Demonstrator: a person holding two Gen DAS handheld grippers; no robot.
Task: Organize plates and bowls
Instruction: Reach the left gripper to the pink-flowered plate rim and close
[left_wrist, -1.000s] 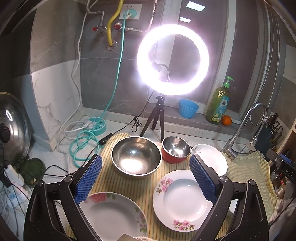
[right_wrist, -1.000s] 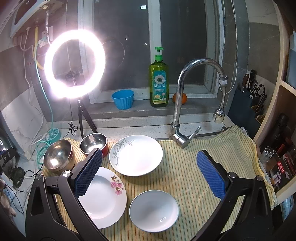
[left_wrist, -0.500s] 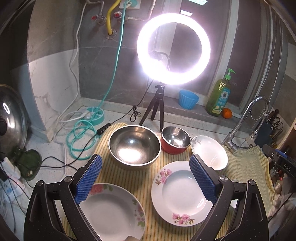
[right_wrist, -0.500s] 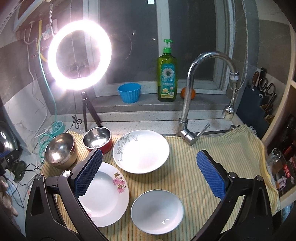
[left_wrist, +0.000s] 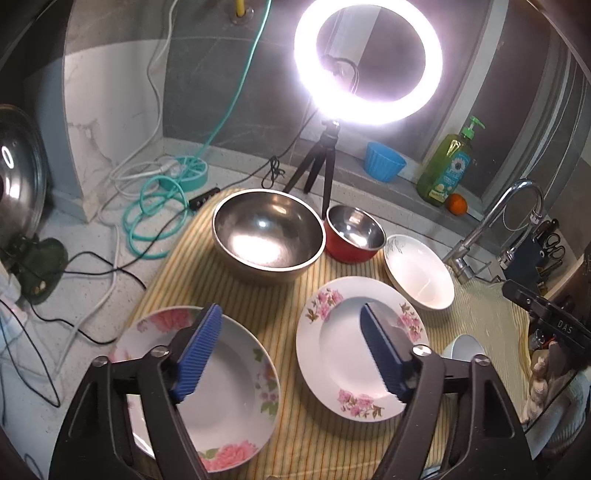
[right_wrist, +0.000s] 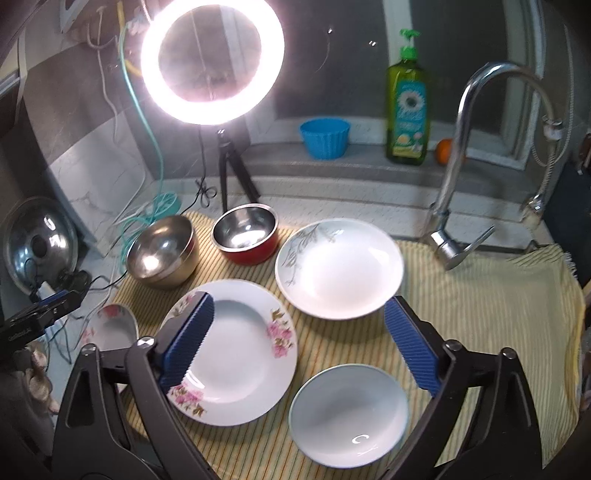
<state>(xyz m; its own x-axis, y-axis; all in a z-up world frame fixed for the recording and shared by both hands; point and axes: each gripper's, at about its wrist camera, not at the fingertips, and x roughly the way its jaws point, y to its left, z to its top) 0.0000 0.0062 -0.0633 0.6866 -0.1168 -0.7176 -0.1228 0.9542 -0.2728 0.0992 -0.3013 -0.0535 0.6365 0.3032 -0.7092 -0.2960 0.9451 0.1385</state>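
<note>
On a yellow striped cloth (left_wrist: 284, 306) lie a large steel bowl (left_wrist: 267, 232), a small red steel-lined bowl (left_wrist: 354, 232), a white leaf-pattern dish (left_wrist: 419, 271), and two pink-flowered plates: one at the left (left_wrist: 221, 391), one in the middle (left_wrist: 347, 347). My left gripper (left_wrist: 291, 350) is open and empty, above and between the two flowered plates. In the right wrist view my right gripper (right_wrist: 299, 347) is open and empty above the middle flowered plate (right_wrist: 236, 350), the leaf dish (right_wrist: 340, 267) and a plain white bowl (right_wrist: 349, 411).
A lit ring light on a tripod (left_wrist: 369, 62) stands behind the bowls. A blue cup (right_wrist: 325, 136), soap bottle (right_wrist: 406, 103) and orange (right_wrist: 443, 149) sit on the sill. A tap (right_wrist: 465, 166) rises at the right. Cables (left_wrist: 147, 206) and a pot lid (left_wrist: 22, 181) lie at the left.
Both grippers have moved forward and down towards the dishes, so the plates and bowls look larger. Both stay open and empty. No dish has moved.
</note>
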